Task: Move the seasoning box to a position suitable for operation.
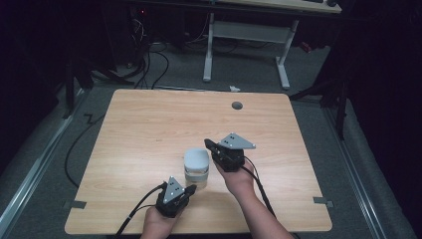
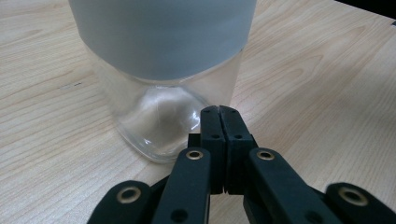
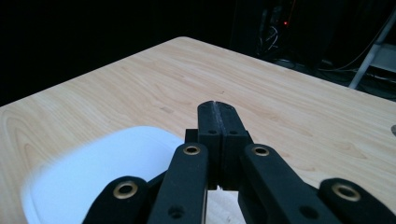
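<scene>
Here, lidded jar [image 1: 196,167] between left gripper [image 1: 191,189] and right gripper [image 1: 207,144]; both closed, empty.

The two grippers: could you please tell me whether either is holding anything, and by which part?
Nothing is held. The left gripper and right gripper both have their jaws shut together on nothing, near the white-lidded glass jar.

— Any lettering, label or number you can read?

— None. The clear glass jar with the pale grey lid [image 1: 196,167], near the middle of the light wooden table [image 1: 149,129], carries no legible label.

— And the black two-jaw grippers?

— No brand or marking can be made out on them either.
</scene>
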Action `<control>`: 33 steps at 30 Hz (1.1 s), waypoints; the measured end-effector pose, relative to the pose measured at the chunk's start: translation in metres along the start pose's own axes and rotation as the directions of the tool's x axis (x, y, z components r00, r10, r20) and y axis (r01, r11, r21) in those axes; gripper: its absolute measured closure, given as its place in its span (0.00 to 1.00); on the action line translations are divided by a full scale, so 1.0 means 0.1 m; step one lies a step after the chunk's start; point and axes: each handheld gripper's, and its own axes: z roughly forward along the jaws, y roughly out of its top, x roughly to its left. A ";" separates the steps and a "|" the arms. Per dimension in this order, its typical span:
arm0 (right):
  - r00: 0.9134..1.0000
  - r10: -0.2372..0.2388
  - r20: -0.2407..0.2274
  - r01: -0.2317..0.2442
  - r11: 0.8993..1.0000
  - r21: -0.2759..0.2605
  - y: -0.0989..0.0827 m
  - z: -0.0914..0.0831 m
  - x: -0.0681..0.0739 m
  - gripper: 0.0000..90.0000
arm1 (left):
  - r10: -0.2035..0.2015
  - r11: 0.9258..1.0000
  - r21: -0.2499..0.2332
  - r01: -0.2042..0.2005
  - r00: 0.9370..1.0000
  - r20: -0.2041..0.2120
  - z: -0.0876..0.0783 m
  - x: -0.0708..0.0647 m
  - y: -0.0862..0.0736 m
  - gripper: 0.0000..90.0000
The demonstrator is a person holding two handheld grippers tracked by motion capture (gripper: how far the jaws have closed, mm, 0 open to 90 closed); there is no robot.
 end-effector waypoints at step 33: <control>1.000 0.026 -0.001 -0.026 1.000 0.005 -0.19 -0.18 0.00 1.00 | -0.010 1.000 0.008 0.010 0.998 0.056 -0.13 -0.02 0.12 1.00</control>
